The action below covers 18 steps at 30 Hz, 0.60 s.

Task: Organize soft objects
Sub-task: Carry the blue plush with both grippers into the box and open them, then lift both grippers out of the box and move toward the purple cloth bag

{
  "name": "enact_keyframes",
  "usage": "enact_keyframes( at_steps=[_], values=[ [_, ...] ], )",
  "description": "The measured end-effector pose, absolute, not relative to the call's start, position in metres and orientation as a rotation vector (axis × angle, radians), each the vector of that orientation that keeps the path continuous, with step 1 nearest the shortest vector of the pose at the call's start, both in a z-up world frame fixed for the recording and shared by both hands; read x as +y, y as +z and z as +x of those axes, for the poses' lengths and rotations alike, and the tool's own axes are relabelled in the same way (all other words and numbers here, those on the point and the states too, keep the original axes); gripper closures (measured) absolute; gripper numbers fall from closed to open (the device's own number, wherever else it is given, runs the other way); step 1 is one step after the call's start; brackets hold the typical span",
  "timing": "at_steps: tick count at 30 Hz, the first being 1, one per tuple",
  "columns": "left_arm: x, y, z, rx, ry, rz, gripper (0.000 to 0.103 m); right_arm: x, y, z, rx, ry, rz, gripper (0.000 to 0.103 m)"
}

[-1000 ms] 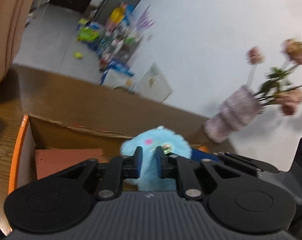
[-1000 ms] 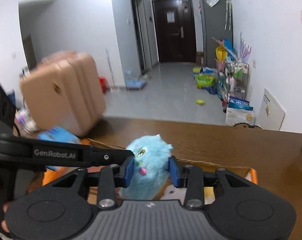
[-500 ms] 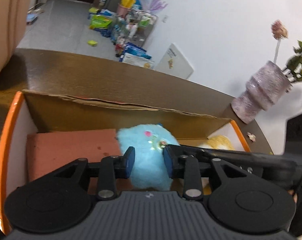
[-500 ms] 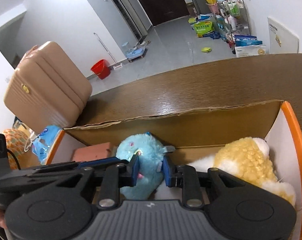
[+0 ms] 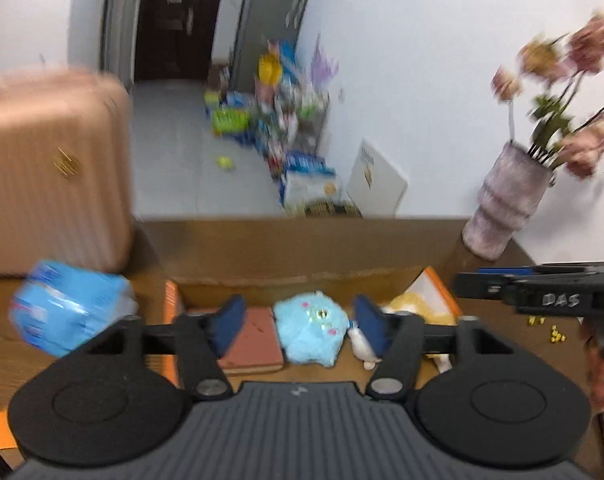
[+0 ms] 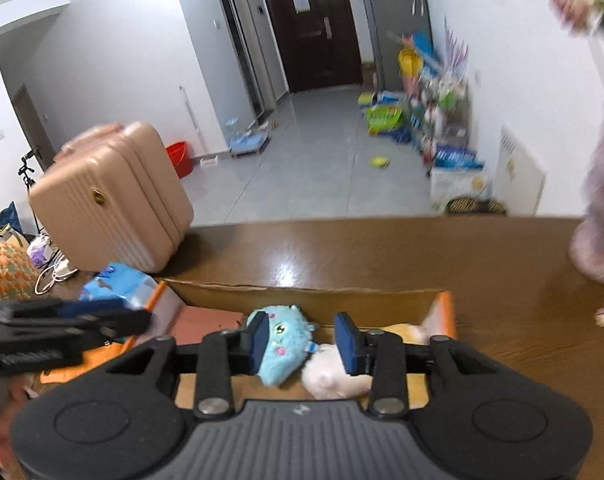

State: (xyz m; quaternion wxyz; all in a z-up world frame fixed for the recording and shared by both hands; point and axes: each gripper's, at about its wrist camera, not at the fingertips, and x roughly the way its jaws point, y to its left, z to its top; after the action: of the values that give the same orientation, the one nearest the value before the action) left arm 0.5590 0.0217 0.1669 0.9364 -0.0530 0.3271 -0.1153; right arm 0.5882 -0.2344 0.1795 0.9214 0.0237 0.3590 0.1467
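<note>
A pink suitcase [image 6: 113, 196] stands at the far left of the brown desk [image 6: 382, 248], with a blue plastic pack [image 5: 67, 312] lying near it, just left of the orange-rimmed cardboard box [image 6: 302, 294]. A mauve vase [image 5: 504, 200] of blurred pink flowers stands at the far right of the desk.

Inside the box, a reddish-brown pad [image 5: 253, 340] lies at the left, a yellow plush [image 5: 418, 306] at the right, and a pale plush [image 6: 332, 374] near the front.

The blue fuzzy toy [image 5: 312, 330] lies in the middle of the box between pad and plushes, round, with a green eye and small pink spots.

The left hand-held gripper [image 5: 297, 322] is spread wide above the box, its blue pads clear of the toy. The right hand-held gripper [image 6: 304, 338] is also spread, holding nothing; whether its left pad touches the toy cannot be told.
</note>
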Motion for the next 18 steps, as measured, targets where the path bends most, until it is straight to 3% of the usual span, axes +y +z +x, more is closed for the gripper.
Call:
enact_keyframes(
  at_steps=[10,18],
  values=[
    [0.019,0.227,0.419,0.476,-0.145,-0.012,0.006,-0.27,0.257,0.45,0.563,0.245,-0.028,0.033],
    [0.014,0.228,0.338,0.365,-0.122,-0.04,0.002,-0.281,0.249,0.364,0.435,0.27,-0.025,0.03]
  ],
)
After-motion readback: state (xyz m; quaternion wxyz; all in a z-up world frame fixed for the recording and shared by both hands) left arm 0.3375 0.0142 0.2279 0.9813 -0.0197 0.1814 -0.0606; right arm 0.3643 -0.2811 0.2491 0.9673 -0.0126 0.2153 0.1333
